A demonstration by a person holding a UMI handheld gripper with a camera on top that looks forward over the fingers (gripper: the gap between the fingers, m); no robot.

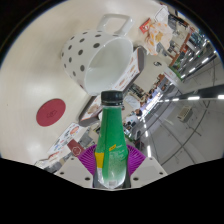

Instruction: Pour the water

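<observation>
Claw [112,160] clamped on a green plastic bottle [112,140] with black cap, tilted white polka-dot cup [97,60] just beyond, red coaster [51,112] on the white desk [30,70]

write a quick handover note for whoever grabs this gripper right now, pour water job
Gripper: shut on the green bottle, its purple pads on both sides.
Bottle: dark cap on, pointing toward the white polka-dot cup just beyond it. The view is tilted.
Cup: its opening faces the camera; no water shows inside.
A red disc lies beside the cup.
Done: bottle picked up and brought near the cup.
Left: with the cap on, the pour is yet to start.
</observation>
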